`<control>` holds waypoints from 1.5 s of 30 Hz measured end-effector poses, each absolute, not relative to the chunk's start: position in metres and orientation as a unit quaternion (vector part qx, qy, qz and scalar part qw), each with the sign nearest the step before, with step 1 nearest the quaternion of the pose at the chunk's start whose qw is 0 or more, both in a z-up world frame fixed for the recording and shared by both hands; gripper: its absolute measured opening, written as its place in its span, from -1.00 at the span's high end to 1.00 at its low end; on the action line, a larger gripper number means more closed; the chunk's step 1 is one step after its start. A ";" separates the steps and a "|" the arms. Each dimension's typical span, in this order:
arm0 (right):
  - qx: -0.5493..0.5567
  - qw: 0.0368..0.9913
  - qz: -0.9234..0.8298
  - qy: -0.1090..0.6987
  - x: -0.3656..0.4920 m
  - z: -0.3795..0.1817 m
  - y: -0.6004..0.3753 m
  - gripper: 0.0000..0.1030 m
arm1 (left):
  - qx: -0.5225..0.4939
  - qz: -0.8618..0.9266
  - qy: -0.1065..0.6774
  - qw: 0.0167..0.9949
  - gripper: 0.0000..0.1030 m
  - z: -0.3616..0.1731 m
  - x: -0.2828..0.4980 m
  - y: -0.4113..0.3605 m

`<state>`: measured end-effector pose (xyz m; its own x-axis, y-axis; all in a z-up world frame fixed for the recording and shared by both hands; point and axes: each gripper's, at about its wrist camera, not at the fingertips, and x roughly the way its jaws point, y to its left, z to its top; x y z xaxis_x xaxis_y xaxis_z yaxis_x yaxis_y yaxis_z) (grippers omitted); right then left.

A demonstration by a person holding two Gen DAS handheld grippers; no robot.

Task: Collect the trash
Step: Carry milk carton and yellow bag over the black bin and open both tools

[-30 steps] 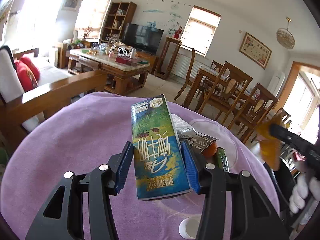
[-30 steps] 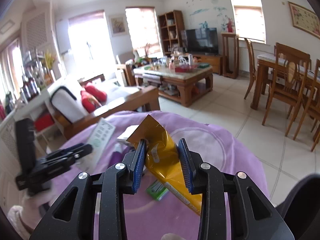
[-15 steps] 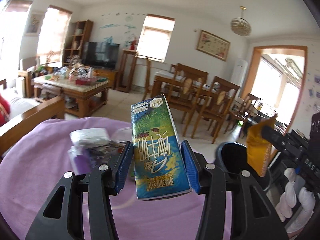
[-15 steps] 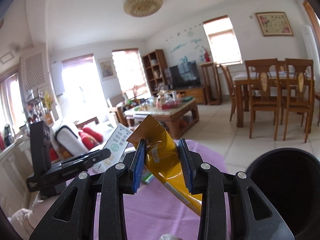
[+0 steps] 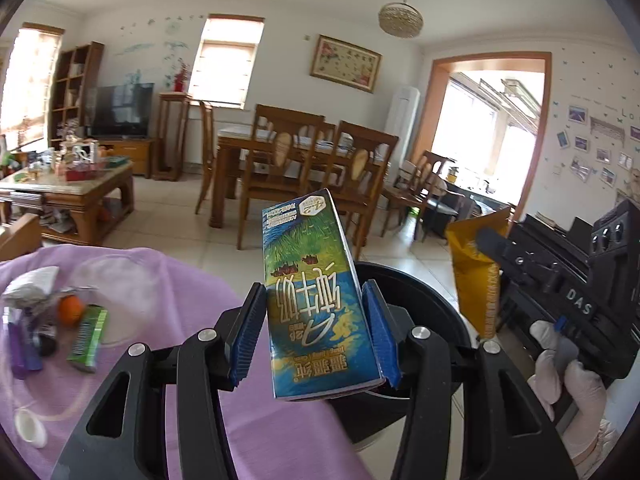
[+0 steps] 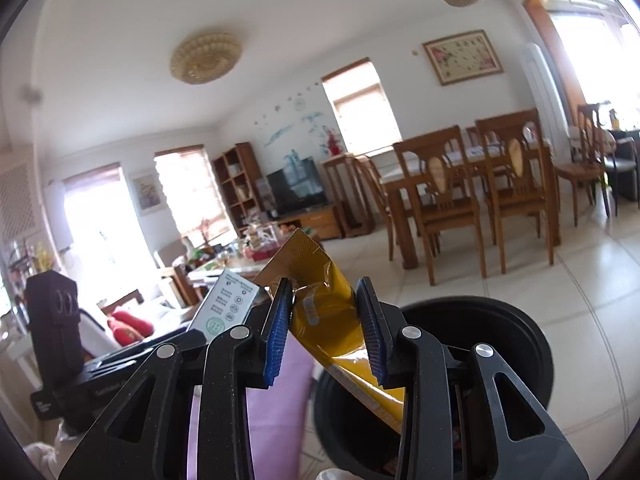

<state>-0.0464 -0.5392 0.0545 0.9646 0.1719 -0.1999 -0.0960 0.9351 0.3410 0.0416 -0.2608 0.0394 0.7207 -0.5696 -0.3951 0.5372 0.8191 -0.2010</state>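
Observation:
My left gripper (image 5: 314, 330) is shut on a blue-green milk carton (image 5: 310, 300), held upright over the near rim of a black trash bin (image 5: 428, 304). My right gripper (image 6: 325, 330) is shut on a yellow snack wrapper (image 6: 326, 312), held above the bin (image 6: 492, 344). The wrapper (image 5: 474, 276) and right gripper body show at the right in the left wrist view. The carton's white back (image 6: 224, 306) and the left gripper show at the left in the right wrist view.
A purple-clothed table (image 5: 168, 320) holds more trash: a crumpled white wrapper (image 5: 32, 282), an orange (image 5: 70, 308), a green pack (image 5: 88, 336), purple items (image 5: 22, 350) and a white cap (image 5: 30, 426). Wooden dining chairs (image 5: 280, 164) and a coffee table (image 5: 72, 196) stand beyond.
Both grippers have swung right from over the table toward the bin, still holding carton and wrapper. The bin now lies beneath them.

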 end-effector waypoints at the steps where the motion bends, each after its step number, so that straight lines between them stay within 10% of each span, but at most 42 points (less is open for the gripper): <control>1: 0.172 0.976 0.062 0.116 -0.047 0.050 -0.548 0.34 | -0.035 -0.304 0.227 0.925 0.05 0.037 0.043 -0.269; 35: 0.306 0.935 0.050 0.173 0.019 -0.035 -0.622 0.31 | 0.009 -0.328 0.300 0.896 0.04 -0.022 0.075 -0.359; 45: 0.287 0.942 0.040 0.170 0.017 -0.027 -0.611 -0.06 | 0.024 -0.319 0.294 0.901 -0.12 -0.017 0.071 -0.362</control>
